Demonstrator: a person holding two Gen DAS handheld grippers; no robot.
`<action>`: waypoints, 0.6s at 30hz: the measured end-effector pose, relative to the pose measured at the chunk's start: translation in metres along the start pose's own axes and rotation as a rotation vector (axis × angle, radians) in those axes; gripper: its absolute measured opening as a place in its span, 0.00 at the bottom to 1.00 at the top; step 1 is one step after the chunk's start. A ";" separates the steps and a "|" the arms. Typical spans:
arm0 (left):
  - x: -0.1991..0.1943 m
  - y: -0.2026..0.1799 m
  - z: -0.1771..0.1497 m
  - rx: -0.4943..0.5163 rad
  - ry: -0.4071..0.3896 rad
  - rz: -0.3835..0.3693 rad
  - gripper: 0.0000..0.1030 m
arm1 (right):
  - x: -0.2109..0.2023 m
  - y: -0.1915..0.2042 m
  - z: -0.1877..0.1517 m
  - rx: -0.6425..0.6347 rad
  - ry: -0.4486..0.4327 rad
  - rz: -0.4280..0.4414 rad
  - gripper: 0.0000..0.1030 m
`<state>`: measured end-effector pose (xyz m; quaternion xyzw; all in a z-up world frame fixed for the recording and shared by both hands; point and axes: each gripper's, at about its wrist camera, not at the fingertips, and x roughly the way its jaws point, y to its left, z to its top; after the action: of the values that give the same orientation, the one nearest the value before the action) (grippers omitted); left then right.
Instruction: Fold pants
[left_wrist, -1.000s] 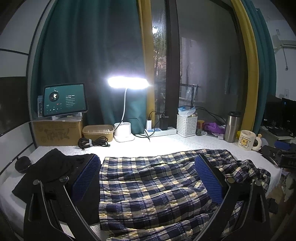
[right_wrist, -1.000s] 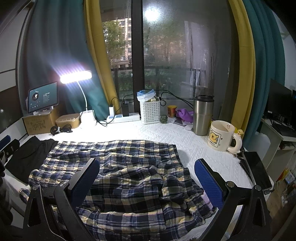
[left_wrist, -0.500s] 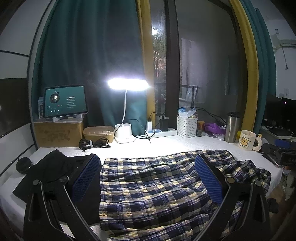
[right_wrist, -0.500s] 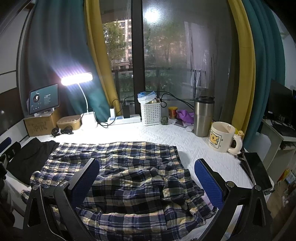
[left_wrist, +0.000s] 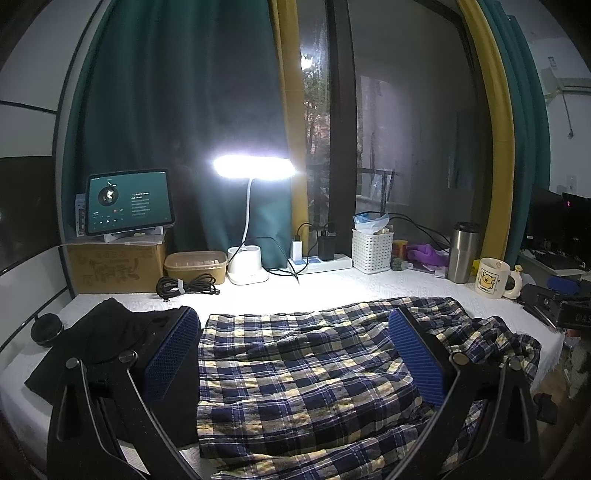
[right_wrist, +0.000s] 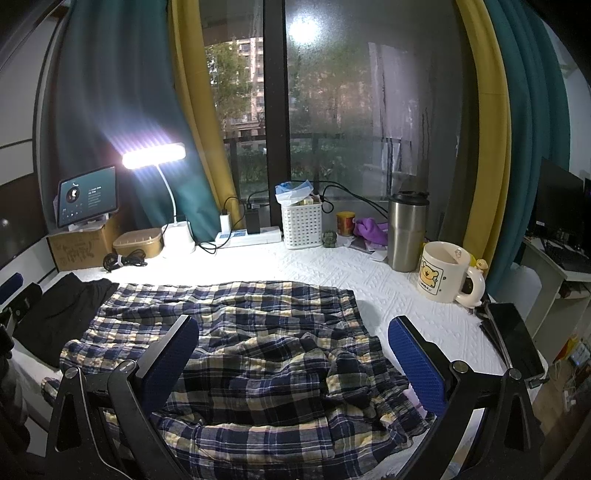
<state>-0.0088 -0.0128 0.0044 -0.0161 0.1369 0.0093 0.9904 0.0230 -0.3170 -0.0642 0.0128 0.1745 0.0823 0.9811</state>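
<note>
Blue, navy and cream plaid pants (left_wrist: 295, 373) lie spread and rumpled across the white quilted surface (left_wrist: 332, 288). In the right wrist view the pants (right_wrist: 266, 354) bunch up toward their right end. My left gripper (left_wrist: 293, 354) hovers above the pants' left part, open, with nothing between its blue pads. My right gripper (right_wrist: 293, 354) hangs over the bunched right part, open too and holding nothing. The near edge of the pants is hidden behind both gripper frames.
A black garment (left_wrist: 92, 343) lies left of the pants. Along the back stand a tablet (left_wrist: 129, 202) on a cardboard box, a lit lamp (left_wrist: 255, 168), a power strip (left_wrist: 319, 263), a white basket (right_wrist: 301, 224), a steel tumbler (right_wrist: 407, 230) and a mug (right_wrist: 443, 273). A dark phone (right_wrist: 515, 338) lies at the right edge.
Both views have shifted very slightly; the pants sit a touch lower in frame. Both grippers stay open, and the pants have not been moved.
</note>
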 end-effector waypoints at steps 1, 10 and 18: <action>0.000 0.000 0.000 0.000 0.000 -0.001 0.99 | 0.000 0.000 0.000 -0.001 0.000 -0.002 1.00; 0.000 -0.002 0.000 0.003 0.001 -0.001 0.99 | 0.002 -0.001 -0.001 0.000 0.001 0.001 1.00; 0.001 -0.003 0.000 0.004 0.001 -0.007 0.99 | 0.003 0.000 -0.002 0.000 0.004 0.000 1.00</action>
<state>-0.0080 -0.0162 0.0038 -0.0144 0.1372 0.0052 0.9904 0.0251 -0.3168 -0.0671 0.0126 0.1764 0.0823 0.9808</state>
